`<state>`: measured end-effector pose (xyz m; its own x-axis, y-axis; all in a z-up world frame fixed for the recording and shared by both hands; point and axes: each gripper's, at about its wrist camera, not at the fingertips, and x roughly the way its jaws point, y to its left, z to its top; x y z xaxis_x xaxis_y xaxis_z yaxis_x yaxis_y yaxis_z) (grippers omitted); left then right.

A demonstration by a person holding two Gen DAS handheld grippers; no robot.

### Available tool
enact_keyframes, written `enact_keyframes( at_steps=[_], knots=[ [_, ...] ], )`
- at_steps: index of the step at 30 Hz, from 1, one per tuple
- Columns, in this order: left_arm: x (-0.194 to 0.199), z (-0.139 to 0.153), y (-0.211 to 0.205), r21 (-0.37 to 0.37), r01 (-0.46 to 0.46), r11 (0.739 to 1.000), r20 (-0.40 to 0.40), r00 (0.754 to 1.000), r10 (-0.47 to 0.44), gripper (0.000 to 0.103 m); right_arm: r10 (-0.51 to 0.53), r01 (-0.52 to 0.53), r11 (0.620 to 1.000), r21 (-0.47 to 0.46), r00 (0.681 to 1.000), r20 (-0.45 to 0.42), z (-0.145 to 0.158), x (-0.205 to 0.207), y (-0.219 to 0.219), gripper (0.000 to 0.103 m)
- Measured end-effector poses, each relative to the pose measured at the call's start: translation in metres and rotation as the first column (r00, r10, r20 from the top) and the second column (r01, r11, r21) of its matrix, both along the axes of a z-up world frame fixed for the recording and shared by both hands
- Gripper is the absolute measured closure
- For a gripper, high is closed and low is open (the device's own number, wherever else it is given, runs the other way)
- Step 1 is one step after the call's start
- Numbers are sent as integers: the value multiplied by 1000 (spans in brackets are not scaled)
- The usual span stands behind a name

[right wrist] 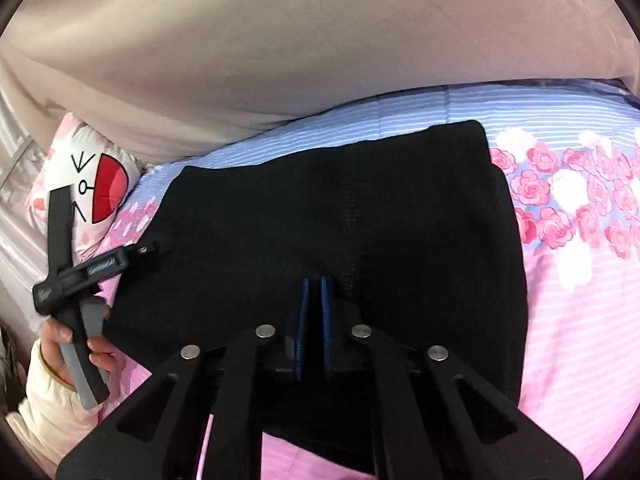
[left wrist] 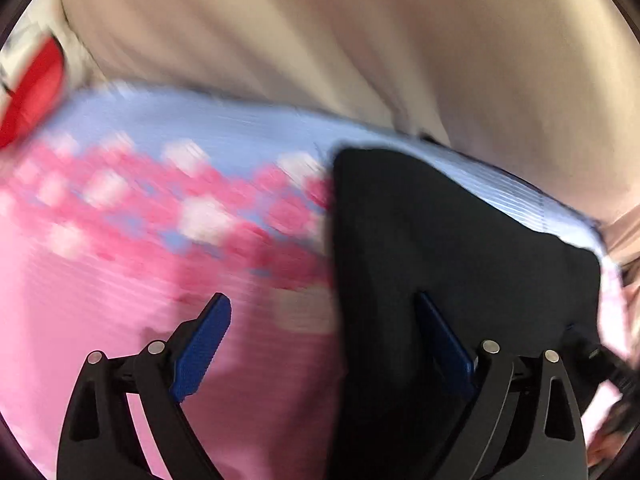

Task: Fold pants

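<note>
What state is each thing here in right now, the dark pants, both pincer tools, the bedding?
Black pants: folded, lying flat on the bed.
Left gripper: open, holding nothing.
Right gripper: shut, over the pants; grip on cloth unclear.
Floral bedsheet: spread under the pants.
Cartoon pillow: lying beside the pants.

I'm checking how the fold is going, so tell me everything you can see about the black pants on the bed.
The black pants look like soft, matte knit fabric, folded into a compact, roughly rectangular stack with a faint vertical seam down the middle. They lie flat on the floral and striped bedsheet, below the beige headboard. The right claw is shut over their near edge, apparently pinching it. The left claw is open, one finger over the pants' edge; contact is unclear.
</note>
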<state>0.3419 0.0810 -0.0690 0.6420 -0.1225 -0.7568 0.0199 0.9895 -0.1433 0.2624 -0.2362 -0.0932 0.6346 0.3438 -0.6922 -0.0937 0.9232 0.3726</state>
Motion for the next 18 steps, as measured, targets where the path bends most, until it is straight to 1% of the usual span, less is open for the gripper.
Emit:
enact_keyframes(
  at_steps=[1,2,3,4,5,6,7,8,9,10,11,12,13,14,15,16,17,18],
  knots=[
    [-12,9,2,52,-8,999,51,999,5,11,18,-18,1000,-5,1000,13,12,-1,15,91],
    [-28,20,3,131,-31,991,111,994,17,12,66,-66,998,14,997,35,20,-3,28,91],
    [-45,30,5,232,-89,969,180,983,47,12,128,-130,991,37,990,60,29,-2,46,91],
    [-55,37,4,299,-139,944,229,971,71,12,194,-198,979,46,977,89,40,1,71,91],
    [-72,45,6,371,-215,903,307,946,99,12,240,-245,969,40,965,106,46,6,93,91],
    [-79,52,16,399,-266,877,360,926,117,12,287,-291,956,24,951,116,50,13,115,91],
    [-88,55,20,423,-316,850,401,906,137,11,330,-331,944,-12,937,113,47,22,142,91],
    [-97,58,23,441,-360,822,429,889,160,11,355,-352,935,-50,931,86,37,34,165,92],
    [-104,61,30,444,-379,812,438,882,172,11,372,-367,924,-109,928,27,19,55,188,93],
    [-108,63,35,438,-380,814,436,882,178,11,371,-371,910,-184,928,-32,-9,74,207,96],
    [-111,62,40,428,-371,824,419,889,183,11,378,-369,913,-173,926,18,-9,80,213,97],
    [-111,61,44,420,-362,832,408,895,183,11,363,-363,919,-158,931,-24,-3,85,215,97],
    [-106,61,55,413,-352,840,393,901,184,11,351,-351,929,-121,936,-21,8,85,216,95],
    [-108,60,60,403,-344,848,383,905,185,11,354,-352,931,-92,935,13,19,82,217,91],
    [-107,56,64,388,-331,860,380,908,178,11,359,-353,931,-97,931,58,30,77,218,92],
    [-109,51,63,376,-322,869,377,910,174,11,341,-328,934,-145,937,79,31,76,219,94],
    [-108,54,62,361,-312,879,371,913,172,11,326,-314,929,-197,945,32,19,87,226,93],
    [-106,53,53,347,-286,893,357,921,156,11,337,-341,910,-236,940,-59,-7,101,232,94]
  ],
)
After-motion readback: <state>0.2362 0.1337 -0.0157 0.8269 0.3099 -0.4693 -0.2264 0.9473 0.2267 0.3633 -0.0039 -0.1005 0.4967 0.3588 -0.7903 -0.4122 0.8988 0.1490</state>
